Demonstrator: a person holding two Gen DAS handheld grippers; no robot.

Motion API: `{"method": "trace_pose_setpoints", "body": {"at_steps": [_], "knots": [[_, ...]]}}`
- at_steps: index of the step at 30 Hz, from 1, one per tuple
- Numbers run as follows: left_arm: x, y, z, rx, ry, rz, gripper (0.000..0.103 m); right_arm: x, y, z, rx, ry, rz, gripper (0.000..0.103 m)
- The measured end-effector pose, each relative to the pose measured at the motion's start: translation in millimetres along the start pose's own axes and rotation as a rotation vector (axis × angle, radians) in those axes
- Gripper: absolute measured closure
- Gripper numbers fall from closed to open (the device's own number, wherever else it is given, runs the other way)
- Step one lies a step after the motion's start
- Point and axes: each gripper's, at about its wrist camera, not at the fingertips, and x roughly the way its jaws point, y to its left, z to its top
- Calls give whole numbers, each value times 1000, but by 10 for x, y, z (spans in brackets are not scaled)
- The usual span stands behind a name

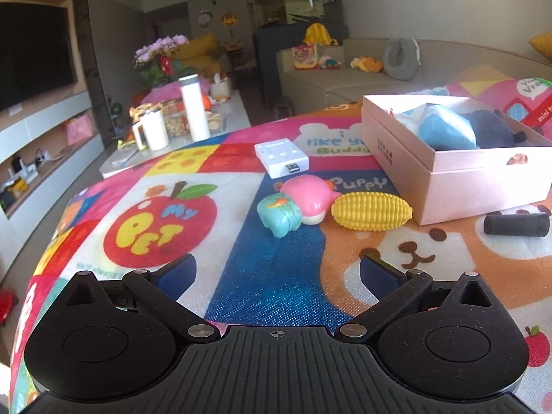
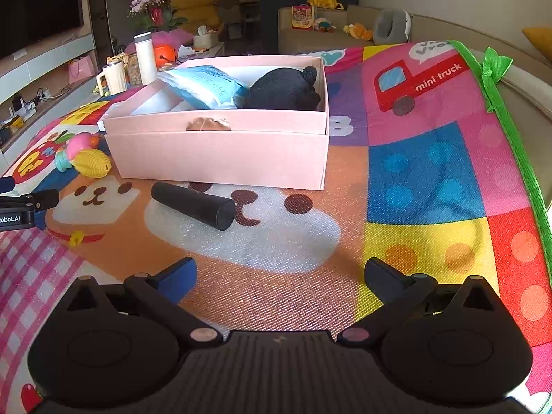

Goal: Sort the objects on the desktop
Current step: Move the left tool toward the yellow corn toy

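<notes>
Black cylinder [image 2: 193,205] lies loose on mat, just near of pink box [image 2: 220,151] | right gripper [image 2: 281,276] released, empty | left gripper [image 1: 277,270] released, empty | approach across the axis, clamp mid-length to prevent rolling

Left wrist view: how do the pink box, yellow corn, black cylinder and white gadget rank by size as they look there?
1. Pink box, by far.
2. Corn.
3. Black cylinder and white gadget: these look alike, and the gadget lies farther off, so I won't rank them.
</notes>
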Motion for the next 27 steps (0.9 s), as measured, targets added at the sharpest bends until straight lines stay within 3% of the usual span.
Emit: {"method": "trace_pose_setpoints", "body": {"at_steps": [6,11,16,20,23,27], "knots": [[18,-5,-4,-5,12,-12,0,116,155,250,-50,-8,-31,11],[45,75,-8,-56,23,-34,0,195,223,355,-132,-84,-244,11],[46,125,-19,-89,28,-57,0,64,270,352,-13,-68,-51,10],[41,135,-19,-94,25,-60,0,328,490,362,-16,-31,-59,10],[41,138,-16,-97,28,-60,0,491,551,421,21,13,-9,10],[47,123,-8,-91,35,-51,0,588,605,491,44,13,-30,12]]}}
